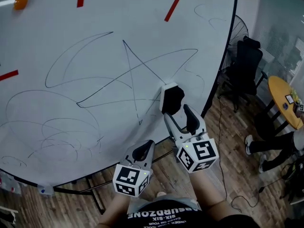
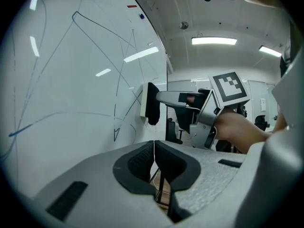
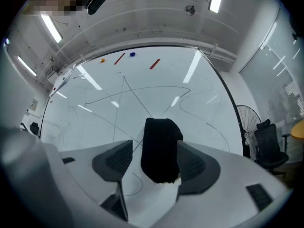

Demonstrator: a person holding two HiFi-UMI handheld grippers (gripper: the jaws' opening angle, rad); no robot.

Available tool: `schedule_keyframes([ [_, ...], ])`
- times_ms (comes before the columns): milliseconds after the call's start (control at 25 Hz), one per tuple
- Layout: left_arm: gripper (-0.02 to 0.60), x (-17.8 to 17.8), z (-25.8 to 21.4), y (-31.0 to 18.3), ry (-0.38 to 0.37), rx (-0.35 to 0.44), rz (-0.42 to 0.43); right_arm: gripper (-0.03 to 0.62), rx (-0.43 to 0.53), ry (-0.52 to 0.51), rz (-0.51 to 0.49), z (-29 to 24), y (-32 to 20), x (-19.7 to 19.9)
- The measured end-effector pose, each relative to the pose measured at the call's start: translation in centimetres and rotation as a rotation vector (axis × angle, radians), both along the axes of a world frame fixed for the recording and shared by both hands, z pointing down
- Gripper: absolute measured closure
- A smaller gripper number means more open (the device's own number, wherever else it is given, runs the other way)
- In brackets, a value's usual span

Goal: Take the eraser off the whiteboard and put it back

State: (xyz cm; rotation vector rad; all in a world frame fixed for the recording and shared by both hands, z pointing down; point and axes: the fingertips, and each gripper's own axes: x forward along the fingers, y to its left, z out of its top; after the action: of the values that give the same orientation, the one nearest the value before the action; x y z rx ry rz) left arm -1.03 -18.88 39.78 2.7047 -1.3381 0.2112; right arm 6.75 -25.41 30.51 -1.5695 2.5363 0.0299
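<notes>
Because the black, white-backed block eraser (image 1: 172, 98) clings to the big white scribbled whiteboard (image 1: 95, 13), the right gripper (image 1: 178, 114) straddles it, jaws apart and not clamping. The left gripper (image 1: 144, 151) hangs pinched together, empty, seemingly unneeded.

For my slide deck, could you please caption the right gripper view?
Right gripper with open jaws flanking the black eraser on the scribbled whiteboard.

Black eraser (image 1: 172, 99), white whiteboard (image 1: 57, 27) with dark scribbles (image 1: 142, 60), red strips (image 1: 173, 6), orange magnet (image 1: 20, 1)

Eraser (image 1: 172, 99) on whiteboard (image 1: 95, 70), between right tongs (image 1: 179, 114), left tongs (image 1: 144, 149) lower left
</notes>
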Motion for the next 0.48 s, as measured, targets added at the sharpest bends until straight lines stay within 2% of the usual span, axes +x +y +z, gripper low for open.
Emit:
schedule_keyframes([
  [480, 0.571, 0.3, 0.7, -1.0, 0.004, -0.028, -0.043, 0.318, -0.022, -0.011, -0.058, 0.7, -2.9, -0.5],
])
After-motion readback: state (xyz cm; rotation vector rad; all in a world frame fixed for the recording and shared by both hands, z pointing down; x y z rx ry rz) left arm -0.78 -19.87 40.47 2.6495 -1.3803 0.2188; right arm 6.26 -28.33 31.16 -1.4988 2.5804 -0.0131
